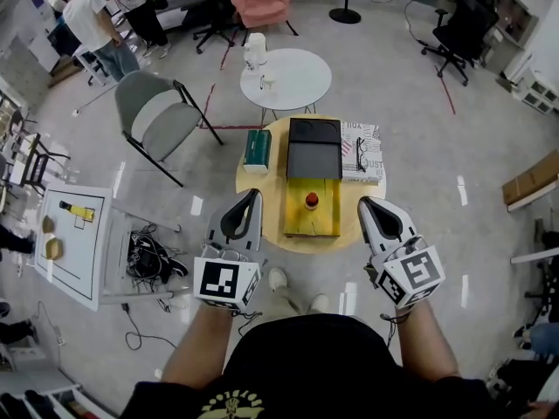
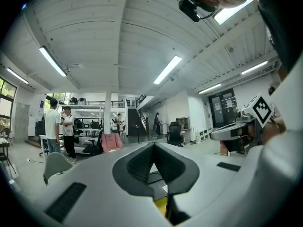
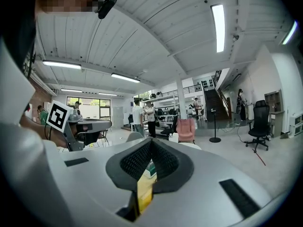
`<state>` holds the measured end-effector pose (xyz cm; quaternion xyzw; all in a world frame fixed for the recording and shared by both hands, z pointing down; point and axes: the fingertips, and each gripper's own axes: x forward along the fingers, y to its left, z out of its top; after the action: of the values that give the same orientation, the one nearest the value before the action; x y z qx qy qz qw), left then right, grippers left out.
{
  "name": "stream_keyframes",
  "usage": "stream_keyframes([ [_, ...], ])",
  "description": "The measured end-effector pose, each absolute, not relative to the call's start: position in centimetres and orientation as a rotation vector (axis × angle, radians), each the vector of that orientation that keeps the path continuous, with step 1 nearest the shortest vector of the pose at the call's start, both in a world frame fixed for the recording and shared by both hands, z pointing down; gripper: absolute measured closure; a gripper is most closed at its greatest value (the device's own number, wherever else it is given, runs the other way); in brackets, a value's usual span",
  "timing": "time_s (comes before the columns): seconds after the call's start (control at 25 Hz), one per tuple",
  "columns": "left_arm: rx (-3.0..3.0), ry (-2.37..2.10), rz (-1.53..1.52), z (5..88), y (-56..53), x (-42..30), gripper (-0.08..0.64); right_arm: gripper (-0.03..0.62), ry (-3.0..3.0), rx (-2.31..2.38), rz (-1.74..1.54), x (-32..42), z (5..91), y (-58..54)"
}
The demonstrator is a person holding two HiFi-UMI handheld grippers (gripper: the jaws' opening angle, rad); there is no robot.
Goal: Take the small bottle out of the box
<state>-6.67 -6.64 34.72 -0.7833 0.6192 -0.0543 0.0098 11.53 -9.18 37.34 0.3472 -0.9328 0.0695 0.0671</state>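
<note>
A yellow box (image 1: 300,223) lies open on the round wooden table (image 1: 262,182), its black lid (image 1: 314,147) folded back on the far side. Inside stands a small bottle (image 1: 312,202) with a red cap. My left gripper (image 1: 255,194) hovers just left of the box, shut and empty. On the other side of the box my right gripper (image 1: 363,202) is likewise shut with nothing in it. In the left gripper view the left gripper (image 2: 153,145) shows its pads meeting; the right gripper (image 3: 150,142) looks the same in its own view. Both gripper views point up and miss the bottle.
A green box (image 1: 257,149) sits at the table's left, and a printed paper with glasses (image 1: 361,152) at its right. Behind is a white round table (image 1: 293,81) with a jug; a grey folding chair (image 1: 157,116) stands at left. People stand at far left.
</note>
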Motion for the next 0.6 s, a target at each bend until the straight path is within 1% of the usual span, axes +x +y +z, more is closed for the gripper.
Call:
stream_keyframes([
  [0.6, -2.491, 1.854, -0.096, 33.8, -12.0, -8.5, 0.546, 0.577, -2.777, 1.136, 0.215, 9.6, 37.1, -13.5],
])
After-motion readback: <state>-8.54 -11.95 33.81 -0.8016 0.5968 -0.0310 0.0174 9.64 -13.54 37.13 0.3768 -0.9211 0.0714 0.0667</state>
